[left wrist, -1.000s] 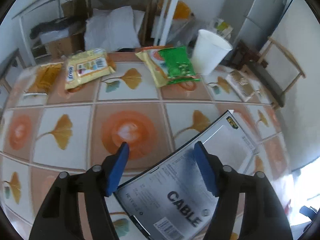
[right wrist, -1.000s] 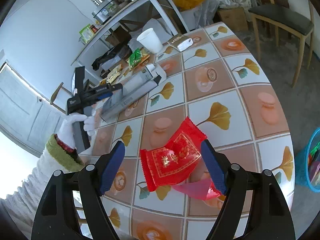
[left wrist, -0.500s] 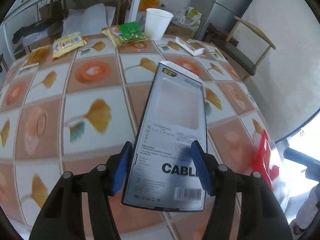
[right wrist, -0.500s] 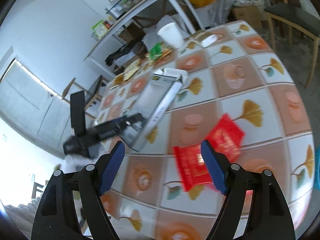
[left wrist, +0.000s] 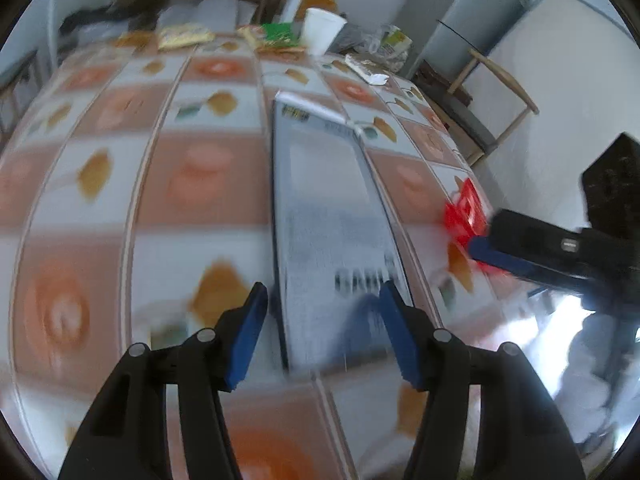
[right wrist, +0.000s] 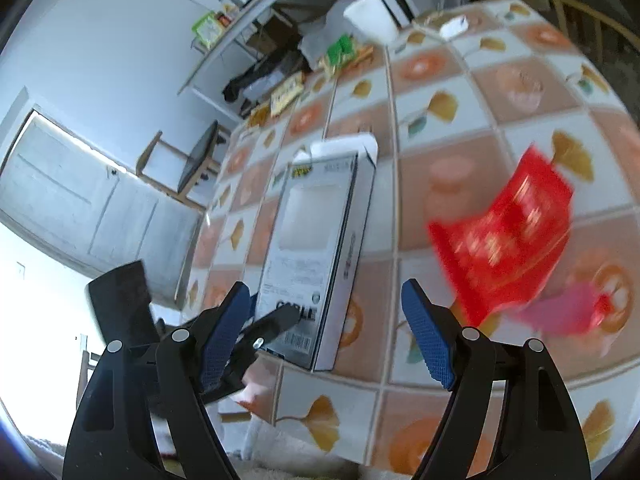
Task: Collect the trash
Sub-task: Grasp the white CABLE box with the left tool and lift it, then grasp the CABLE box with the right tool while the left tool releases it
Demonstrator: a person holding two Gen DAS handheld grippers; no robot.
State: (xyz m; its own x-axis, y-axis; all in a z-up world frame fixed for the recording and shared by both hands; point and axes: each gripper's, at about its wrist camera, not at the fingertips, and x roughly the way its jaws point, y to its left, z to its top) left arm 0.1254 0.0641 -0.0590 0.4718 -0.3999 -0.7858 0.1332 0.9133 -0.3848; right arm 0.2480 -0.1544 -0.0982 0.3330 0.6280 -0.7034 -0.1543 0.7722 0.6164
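A long grey cable box (left wrist: 328, 200) sticks out forward from my left gripper (left wrist: 323, 292), whose blue pads are shut on its near end; the view is blurred. In the right wrist view the same box (right wrist: 320, 216) is tilted above the tiled table (right wrist: 440, 184), with the left gripper (right wrist: 276, 320) clamped on its lower end. My right gripper (right wrist: 324, 292) stands open with nothing between its pads. A red foil packet (right wrist: 500, 240) lies on the table to its right. The left wrist view shows the red packet (left wrist: 466, 212) by a blue finger of the right gripper (left wrist: 480, 248).
At the table's far end stand a white paper cup (left wrist: 322, 34), a green snack packet (left wrist: 280, 32), a yellow packet (left wrist: 184, 34) and a white wrapper (left wrist: 368, 70). A pink scrap (right wrist: 560, 312) lies under the red packet. A wooden chair (left wrist: 500, 92) stands right of the table.
My left gripper has carried the cable box from the far end of the table toward the near edge beside the red packet. The right gripper swung left, leaving the red packet off to its right.
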